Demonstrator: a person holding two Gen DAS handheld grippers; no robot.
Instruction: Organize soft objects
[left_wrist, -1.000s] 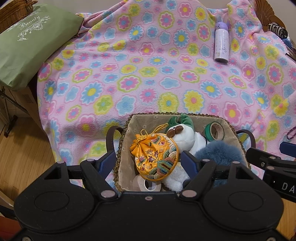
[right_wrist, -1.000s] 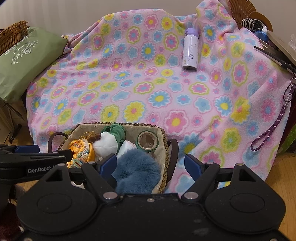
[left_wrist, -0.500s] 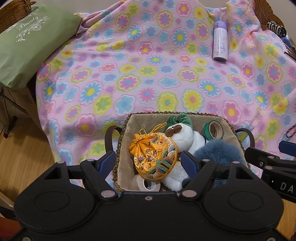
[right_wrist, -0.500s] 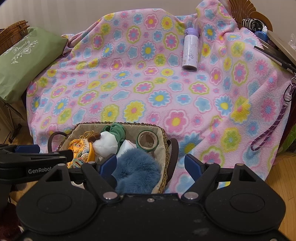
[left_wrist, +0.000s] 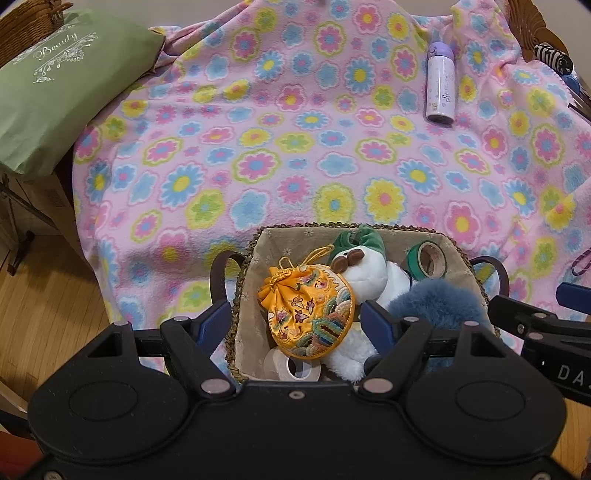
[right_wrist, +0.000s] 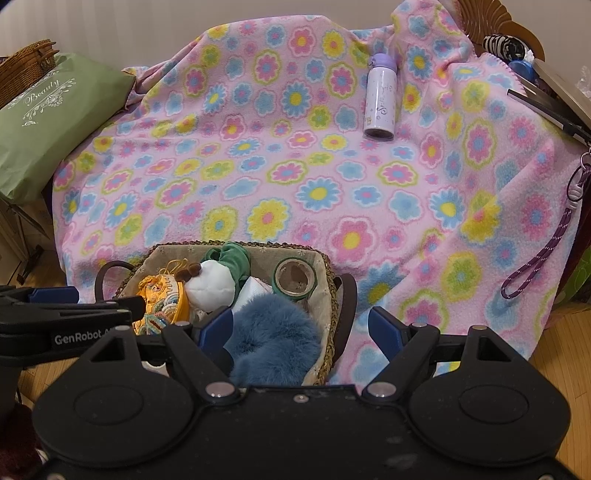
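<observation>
Off to the left a green cushion (left_wrist: 55, 99) with white lettering leans against a wicker hamper (right_wrist: 27, 68), beside the pink flowered blanket (left_wrist: 295, 147) that drapes the whole seat. At the blanket's near edge sits the lined wicker basket (left_wrist: 255, 258), and the soft things are all in it: an embroidered orange pouch (left_wrist: 308, 314) on the left, a white plush toy (left_wrist: 369, 273) with a green bow next to it, and a fluffy blue puff (left_wrist: 439, 299) on the right (a roll of green tape (left_wrist: 426, 258) is tucked in the far right corner). The left gripper (left_wrist: 295, 319) hovers over the basket's left half, fingers spread on either side of the pouch with nothing pinched. The right gripper (right_wrist: 301, 326) hangs over the basket's right rim, fingers likewise apart and empty. Farther back to the right, a lilac bottle (right_wrist: 380, 98) lies on the blanket, and a purple cord (right_wrist: 539, 254) dangles at the far right edge.
</observation>
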